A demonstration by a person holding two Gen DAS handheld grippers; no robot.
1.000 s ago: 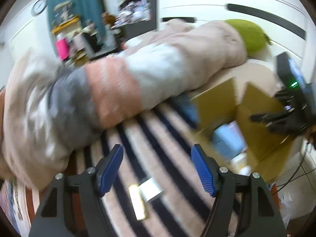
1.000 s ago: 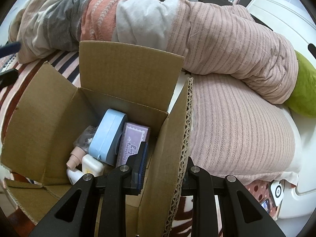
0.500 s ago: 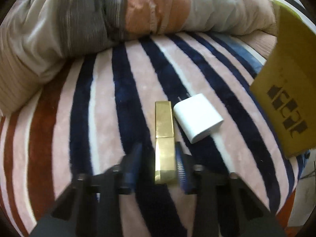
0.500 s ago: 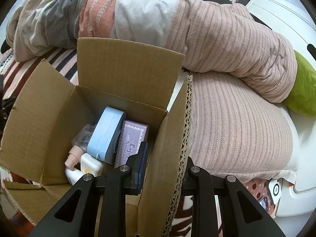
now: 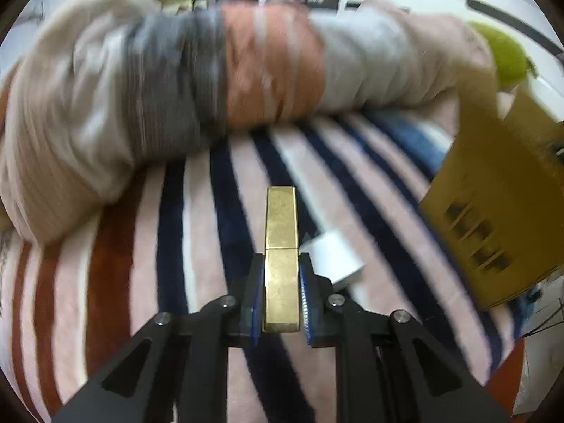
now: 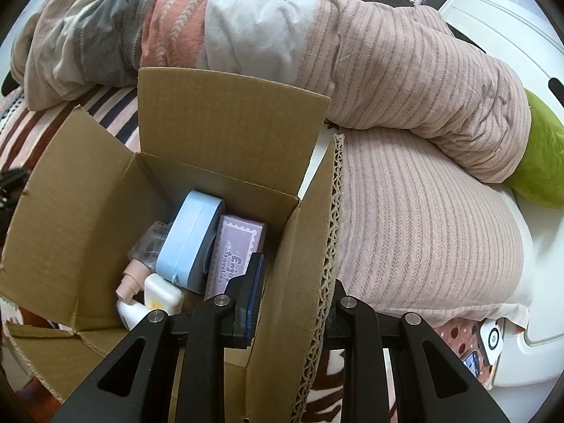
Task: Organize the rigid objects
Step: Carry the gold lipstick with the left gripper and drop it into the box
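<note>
A gold rectangular bar (image 5: 281, 218) points away from me over the striped bedspread (image 5: 352, 190). My left gripper (image 5: 281, 282) is closing its jaws on the bar's near half, and the blue pads press on both of its sides. A white cube (image 5: 335, 257) lies just right of the bar, partly behind my finger. My right gripper (image 6: 294, 282) is shut on the right flap of the open cardboard box (image 6: 229, 116). One finger is inside the box; the other is hidden behind the flap. The box holds a light blue case (image 6: 190, 239), a purple carton (image 6: 236, 250) and a pump bottle (image 6: 130, 282).
A rolled blanket (image 5: 211, 70) in grey, orange and pink lies across the back of the bed. A green cushion (image 6: 543, 162) sits at the far right. The box's left flap (image 5: 493, 218) stands at the right edge of the left wrist view. A phone (image 6: 490, 338) lies beside the bed.
My left gripper came down over the gold bar and its wide-open jaws closed on it. The right gripper and the box have not moved.
</note>
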